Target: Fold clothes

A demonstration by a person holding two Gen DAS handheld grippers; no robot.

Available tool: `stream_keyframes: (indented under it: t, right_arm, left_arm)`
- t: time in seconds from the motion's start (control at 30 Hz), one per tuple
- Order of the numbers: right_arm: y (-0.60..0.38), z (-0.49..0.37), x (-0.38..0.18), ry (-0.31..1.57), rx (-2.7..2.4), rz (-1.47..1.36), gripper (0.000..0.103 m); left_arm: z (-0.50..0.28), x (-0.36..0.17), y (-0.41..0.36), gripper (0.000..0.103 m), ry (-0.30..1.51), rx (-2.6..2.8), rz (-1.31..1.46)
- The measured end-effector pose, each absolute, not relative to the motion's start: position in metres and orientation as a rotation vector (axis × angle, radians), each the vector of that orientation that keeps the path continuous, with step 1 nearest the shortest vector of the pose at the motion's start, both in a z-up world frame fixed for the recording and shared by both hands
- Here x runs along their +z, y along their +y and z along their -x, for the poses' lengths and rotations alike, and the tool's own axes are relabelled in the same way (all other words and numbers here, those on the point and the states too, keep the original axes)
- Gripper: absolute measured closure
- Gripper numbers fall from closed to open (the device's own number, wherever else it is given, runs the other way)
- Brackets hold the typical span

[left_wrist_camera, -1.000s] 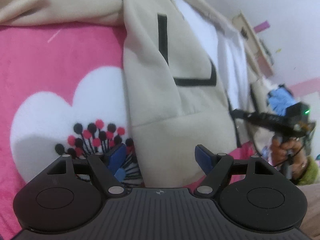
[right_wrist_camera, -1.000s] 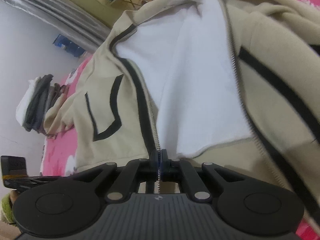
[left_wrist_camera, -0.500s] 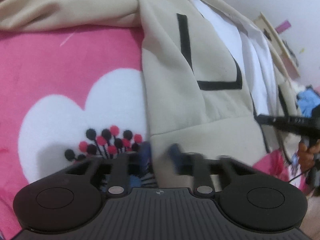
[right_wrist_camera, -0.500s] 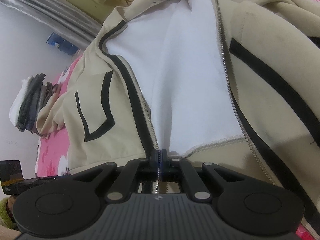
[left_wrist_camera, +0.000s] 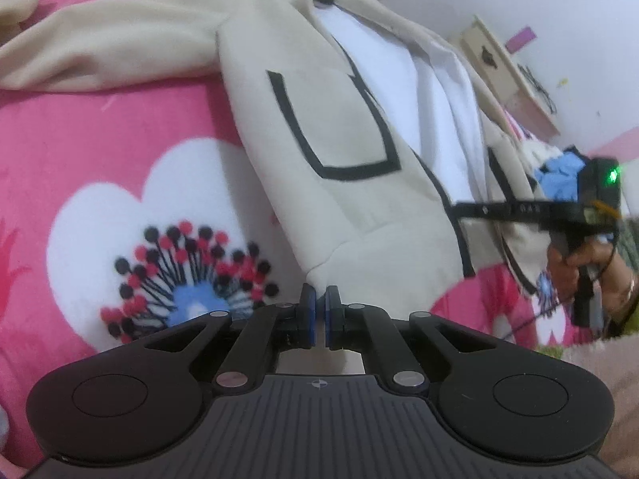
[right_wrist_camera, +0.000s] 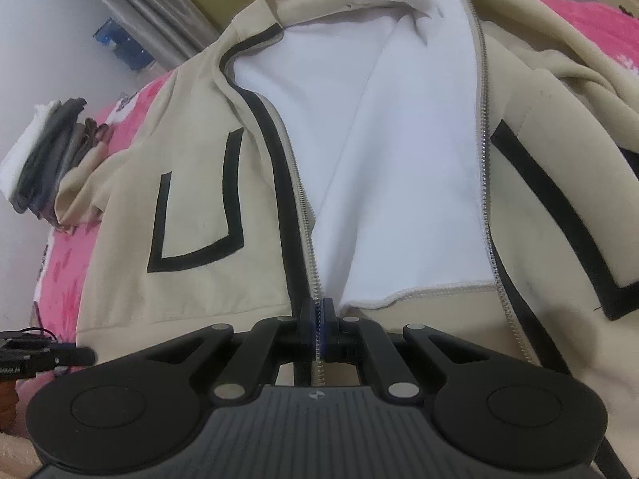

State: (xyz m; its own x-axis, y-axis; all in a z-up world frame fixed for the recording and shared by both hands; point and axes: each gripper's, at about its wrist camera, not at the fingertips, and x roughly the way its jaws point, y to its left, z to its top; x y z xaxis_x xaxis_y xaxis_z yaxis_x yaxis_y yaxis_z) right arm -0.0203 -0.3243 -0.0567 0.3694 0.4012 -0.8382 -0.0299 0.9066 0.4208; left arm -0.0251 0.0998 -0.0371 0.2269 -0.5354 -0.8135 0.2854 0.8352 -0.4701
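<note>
Most of the beige jacket [right_wrist_camera: 191,215] escapes both views: its right panel runs off the right edge of the right wrist picture, its hem hides under the right gripper [right_wrist_camera: 318,315], and the far sleeve is cut by the left edge of the left wrist view. Left of the jacket, the folded stack [right_wrist_camera: 44,151] is too blurred to sort into separate garments. Beyond the jacket, the shelf [left_wrist_camera: 507,76] carries small items too tiny to identify (the blue bundle [left_wrist_camera: 559,177] beneath it too). The hand [left_wrist_camera: 587,271] shows only partly.
</note>
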Motion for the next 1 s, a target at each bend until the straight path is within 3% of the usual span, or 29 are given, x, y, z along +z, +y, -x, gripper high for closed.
stream_keyframes:
  t: [0.13,0.4,0.6,0.67,0.73,0.8,1.0]
  right_arm:
    - [-0.318,0.022,-0.053,1.174,0.293,-0.320,0.101]
    - [-0.299,0.024,-0.054,1.162,0.325,-0.235,0.101]
    - [-0.306,0.031,-0.057,1.148,0.350,-0.308,0.097]
    - [-0.321,0.038,-0.058,1.130,0.337,-0.395,0.092]
    - [-0.340,0.049,-0.058,1.099,0.305,-0.485,0.077]
    - [-0.362,0.061,-0.060,1.087,0.256,-0.581,0.073]
    - [-0.424,0.113,-0.087,1.162,0.042,-0.835,0.065]
  left_arm:
    - [0.028,-0.032,0.102,0.101,1.188,-0.579,0.208]
    - [0.017,-0.076,0.105,0.100,1.272,-0.497,0.168]
    - [0.014,-0.083,0.094,0.098,1.268,-0.481,0.109]
    - [0.012,-0.085,0.091,0.094,1.278,-0.468,0.100]
    - [0.012,-0.085,0.093,0.088,1.284,-0.450,0.092]
    - [0.011,-0.085,0.094,0.082,1.287,-0.435,0.088]
    - [0.006,-0.091,0.090,0.080,1.302,-0.404,0.082]
